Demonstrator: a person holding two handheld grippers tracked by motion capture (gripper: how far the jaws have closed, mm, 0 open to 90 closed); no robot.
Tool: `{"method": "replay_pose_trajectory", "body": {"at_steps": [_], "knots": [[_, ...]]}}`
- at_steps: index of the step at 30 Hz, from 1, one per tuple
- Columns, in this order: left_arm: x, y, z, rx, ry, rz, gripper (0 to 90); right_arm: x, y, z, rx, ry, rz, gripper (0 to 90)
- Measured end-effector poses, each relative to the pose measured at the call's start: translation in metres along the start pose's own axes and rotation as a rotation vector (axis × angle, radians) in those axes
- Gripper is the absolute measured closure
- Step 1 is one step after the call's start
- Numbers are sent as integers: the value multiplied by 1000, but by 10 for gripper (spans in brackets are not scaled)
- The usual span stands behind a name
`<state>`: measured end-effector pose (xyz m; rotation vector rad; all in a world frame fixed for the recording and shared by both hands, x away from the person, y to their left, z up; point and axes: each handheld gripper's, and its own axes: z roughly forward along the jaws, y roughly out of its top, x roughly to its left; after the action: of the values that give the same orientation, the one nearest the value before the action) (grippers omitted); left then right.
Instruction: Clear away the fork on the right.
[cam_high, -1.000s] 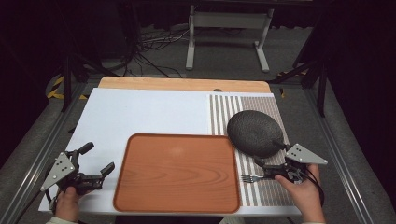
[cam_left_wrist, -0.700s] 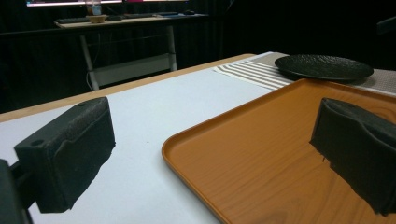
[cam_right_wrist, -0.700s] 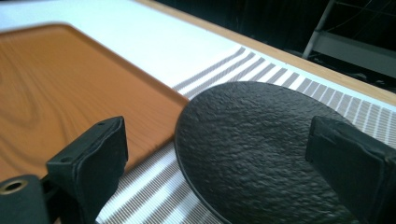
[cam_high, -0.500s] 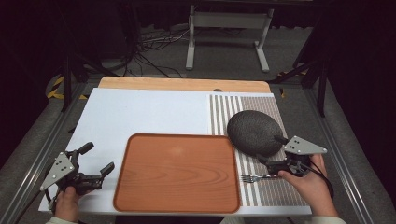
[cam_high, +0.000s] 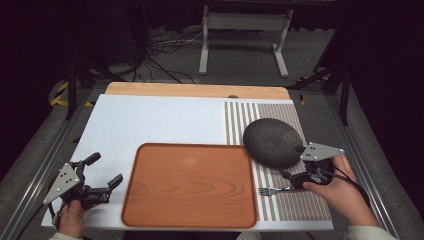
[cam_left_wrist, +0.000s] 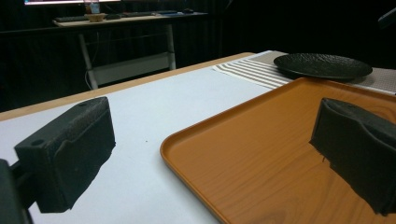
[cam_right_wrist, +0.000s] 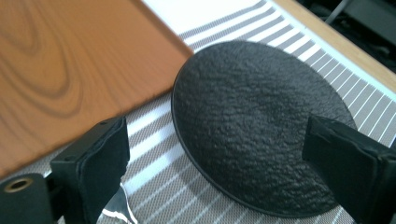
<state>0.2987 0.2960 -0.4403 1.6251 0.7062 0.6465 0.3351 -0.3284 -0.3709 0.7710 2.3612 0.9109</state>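
A round black textured plate (cam_high: 272, 142) lies on the striped placemat (cam_high: 300, 205), right of a wooden orange-brown tray (cam_high: 190, 185). A silver fork (cam_high: 272, 190) rests on the mat beside the tray's right edge. My right gripper (cam_high: 294, 164) is open at the plate's near rim. In the right gripper view the plate (cam_right_wrist: 252, 121) spans the gap between the jaws of that gripper (cam_right_wrist: 224, 163), with a bit of the fork (cam_right_wrist: 116, 207) at the bottom. My left gripper (cam_high: 105, 170) is open and empty left of the tray. Its own view looks across the tray (cam_left_wrist: 280, 154) to the plate (cam_left_wrist: 322, 65).
A white sheet (cam_high: 150, 120) covers the table's left and middle, and a bare wooden strip (cam_high: 195, 90) runs along the far edge. Metal rails (cam_high: 45, 165) flank the table. A stand (cam_high: 242, 30) and cables (cam_high: 165, 50) are on the floor beyond.
My right gripper has drifted a little to the right and away from the fork, toward the plate's near rim. The fork, plate, tray and left gripper have stayed put.
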Motion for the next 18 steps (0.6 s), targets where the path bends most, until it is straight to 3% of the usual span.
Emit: {"method": "replay_pose_trajectory", "body": {"at_steps": [5,15,18], "knots": [[0,0,0,-4,3,-5,5,-2,4,-2,34,23,-25,86],[0,0,1,4,-10,-2,6,-4,9,3,186,78,-128,100],[0,0,1,7,-13,2,6,-6,9,5,220,84,-123,109]]}}
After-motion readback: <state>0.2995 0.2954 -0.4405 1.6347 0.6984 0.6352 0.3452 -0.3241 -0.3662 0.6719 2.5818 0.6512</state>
